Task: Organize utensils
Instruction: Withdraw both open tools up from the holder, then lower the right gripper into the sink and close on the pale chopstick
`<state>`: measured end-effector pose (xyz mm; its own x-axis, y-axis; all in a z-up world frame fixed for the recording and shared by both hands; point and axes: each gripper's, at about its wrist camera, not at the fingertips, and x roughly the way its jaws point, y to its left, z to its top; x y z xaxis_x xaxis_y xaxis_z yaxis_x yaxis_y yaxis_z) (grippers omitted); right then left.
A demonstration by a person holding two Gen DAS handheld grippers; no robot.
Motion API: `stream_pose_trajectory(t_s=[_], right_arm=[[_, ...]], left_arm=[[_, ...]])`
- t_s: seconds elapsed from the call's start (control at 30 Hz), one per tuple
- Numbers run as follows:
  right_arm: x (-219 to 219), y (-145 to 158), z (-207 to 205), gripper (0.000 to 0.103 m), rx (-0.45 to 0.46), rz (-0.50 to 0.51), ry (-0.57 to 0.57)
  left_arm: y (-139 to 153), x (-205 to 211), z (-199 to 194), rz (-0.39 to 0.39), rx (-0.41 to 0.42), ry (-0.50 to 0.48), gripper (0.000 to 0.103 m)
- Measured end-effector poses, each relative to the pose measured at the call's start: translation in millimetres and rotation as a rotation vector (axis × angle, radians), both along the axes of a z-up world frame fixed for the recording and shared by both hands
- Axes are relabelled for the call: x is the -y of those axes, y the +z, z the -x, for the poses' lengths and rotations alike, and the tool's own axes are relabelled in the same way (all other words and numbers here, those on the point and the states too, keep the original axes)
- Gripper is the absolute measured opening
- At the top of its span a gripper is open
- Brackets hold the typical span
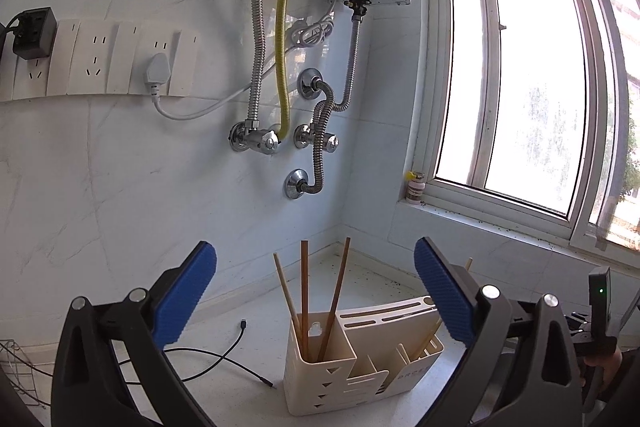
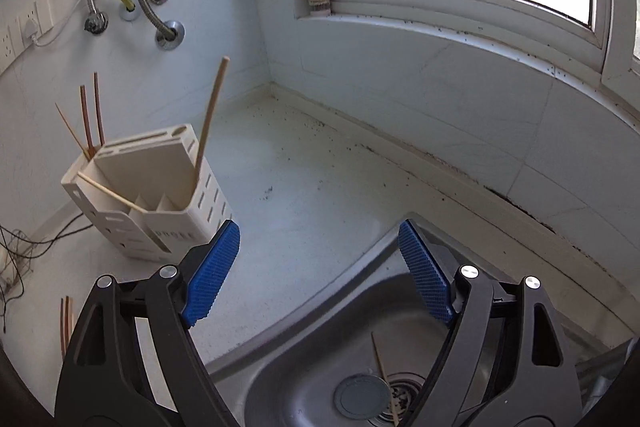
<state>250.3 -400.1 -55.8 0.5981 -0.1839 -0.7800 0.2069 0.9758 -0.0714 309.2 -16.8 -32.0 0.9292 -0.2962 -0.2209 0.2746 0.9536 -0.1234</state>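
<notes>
Chopstick (image 2: 383, 375) in sink (image 2: 320, 339), 6 o'clock of gaping, empty right tool (image 2: 319, 269); lower squarely, pinch mid-shaft.

You find only one piece of lettering in these views. It sits on the lower front wall of the cream plastic slotted utensil holder (image 1: 360, 367), printed in small grey capitals. In the left wrist view you can make out roughly "DRGE"; in the right wrist view the same print on the holder (image 2: 176, 234) appears turned and too distorted to confirm. Treat that reading as uncertain. The small jar label on the windowsill is illegible.
</notes>
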Motion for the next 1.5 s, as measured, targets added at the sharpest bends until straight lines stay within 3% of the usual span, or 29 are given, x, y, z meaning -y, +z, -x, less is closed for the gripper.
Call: stream_pose_trajectory(t_s=[0.43, 0.63, 0.83, 1.1, 1.5], right_arm=[[55, -127, 54, 0.077, -0.529, -0.049, 0.044], [64, -170, 78, 0.064, -0.725, -0.009, 0.079], [84, -197, 91, 0.048, -0.807, -0.042, 0.075], [81, -224, 95, 0.039, -0.868, -0.095, 0.160], [80, -262, 97, 0.027, -0.961, -0.062, 0.204]], left_arm=[[0, 1, 13, -0.015, -0.003, 0.014, 0.098], [-3, -2, 16, -0.024, -0.018, 0.029, 0.098], [-7, -5, 22, -0.030, -0.033, 0.049, 0.098], [-14, -6, 30, -0.056, -0.047, 0.074, 0.098], [-24, -12, 33, -0.064, -0.081, 0.109, 0.098]])
